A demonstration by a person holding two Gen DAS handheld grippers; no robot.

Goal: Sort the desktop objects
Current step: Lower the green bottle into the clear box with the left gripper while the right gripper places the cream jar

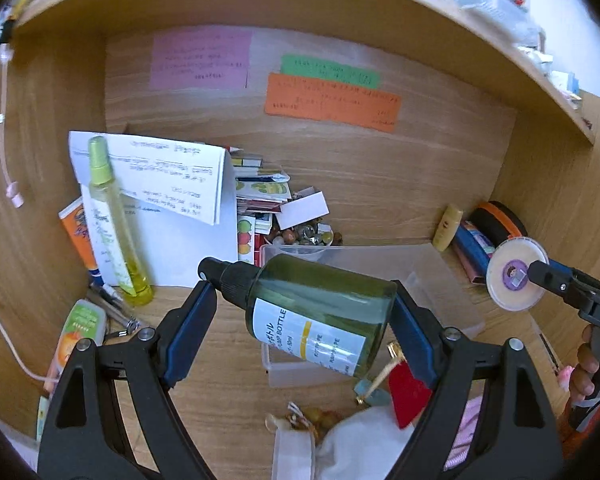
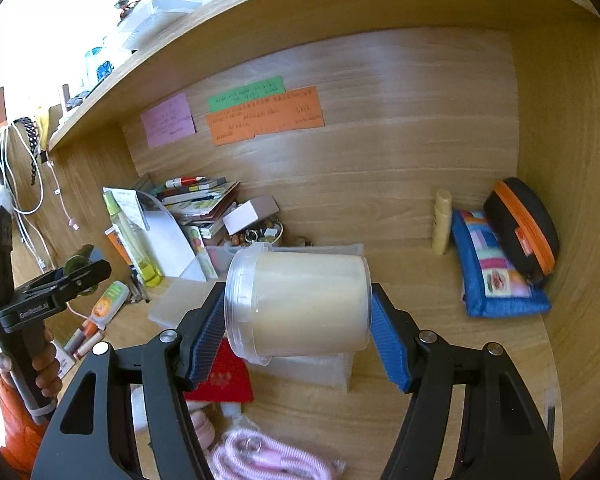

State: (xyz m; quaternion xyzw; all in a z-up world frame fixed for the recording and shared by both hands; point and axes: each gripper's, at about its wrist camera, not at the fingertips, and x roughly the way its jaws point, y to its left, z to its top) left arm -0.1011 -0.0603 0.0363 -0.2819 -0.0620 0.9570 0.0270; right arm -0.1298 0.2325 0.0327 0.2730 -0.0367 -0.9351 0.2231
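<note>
Gripping a dark green pump bottle sideways, cap to the left, the left gripper had its jaws clamped on both ends, holding it above the table and a clear plastic box. Over on the other side, the right gripper squeezed a clear jar of cream-coloured stuff, lifted over that box, lid end leftward.

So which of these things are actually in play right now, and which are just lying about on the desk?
In play:
- left gripper, shut on the dark green pump bottle
- right gripper, shut on the clear jar
- clear plastic box below them, probably

Lying about:
- yellow spray bottle
- blue pouch
- black case
- red card
</note>
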